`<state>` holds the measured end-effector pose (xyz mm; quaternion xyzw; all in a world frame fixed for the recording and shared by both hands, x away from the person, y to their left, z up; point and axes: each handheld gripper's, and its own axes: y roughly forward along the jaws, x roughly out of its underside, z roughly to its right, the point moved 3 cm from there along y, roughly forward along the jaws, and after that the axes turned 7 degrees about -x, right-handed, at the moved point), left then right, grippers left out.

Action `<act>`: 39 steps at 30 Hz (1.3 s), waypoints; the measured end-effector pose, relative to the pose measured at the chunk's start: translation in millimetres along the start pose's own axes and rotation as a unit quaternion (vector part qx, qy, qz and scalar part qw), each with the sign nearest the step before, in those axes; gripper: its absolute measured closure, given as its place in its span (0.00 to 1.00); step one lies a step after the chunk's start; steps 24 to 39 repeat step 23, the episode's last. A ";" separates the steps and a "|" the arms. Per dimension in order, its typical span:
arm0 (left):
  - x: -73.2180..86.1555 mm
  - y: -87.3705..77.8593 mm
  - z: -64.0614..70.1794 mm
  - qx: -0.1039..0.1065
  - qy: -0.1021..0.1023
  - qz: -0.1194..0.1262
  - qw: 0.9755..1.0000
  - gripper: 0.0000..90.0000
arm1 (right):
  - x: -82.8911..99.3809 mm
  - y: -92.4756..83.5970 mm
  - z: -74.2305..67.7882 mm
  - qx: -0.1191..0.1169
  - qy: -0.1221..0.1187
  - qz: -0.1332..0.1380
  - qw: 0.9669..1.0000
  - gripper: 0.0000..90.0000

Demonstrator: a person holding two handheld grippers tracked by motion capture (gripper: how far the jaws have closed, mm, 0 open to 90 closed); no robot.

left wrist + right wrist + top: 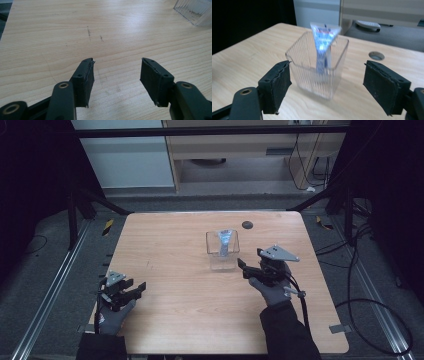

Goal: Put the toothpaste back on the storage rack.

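A tube [323, 42] stands tilted in a clear ribbed cup [318, 75]; with both the right gripper [327, 85] and left gripper [116, 77] held open and empty, the light cup could be toppled if nudged by the nearby right jaws.

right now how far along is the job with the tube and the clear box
Done, it seems: the tube stands tilted inside the clear ribbed box, its flat end above the rim. In hand: nothing. The right tongs are open, apart from the box, and the left tongs are open over bare table. Left: probably just drawing the hands away; no other loose items show on the table.
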<state>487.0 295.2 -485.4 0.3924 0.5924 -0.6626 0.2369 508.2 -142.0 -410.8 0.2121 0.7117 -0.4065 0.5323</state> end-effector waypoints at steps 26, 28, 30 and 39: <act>3.5 3.9 -0.7 -0.002 0.010 -0.013 1.000 0.49 | 78.4 -36.2 49.9 0.059 0.016 -0.091 0.994 0.22; 3.5 3.9 -0.7 -0.002 0.010 -0.013 1.000 0.49 | 78.4 -36.2 49.9 0.059 0.016 -0.091 0.994 0.22; 3.5 3.9 -0.7 -0.002 0.010 -0.013 1.000 0.49 | 78.4 -36.2 49.9 0.059 0.016 -0.091 0.994 0.22; 3.5 3.9 -0.7 -0.002 0.010 -0.013 1.000 0.49 | 78.4 -36.2 49.9 0.059 0.016 -0.091 0.994 0.22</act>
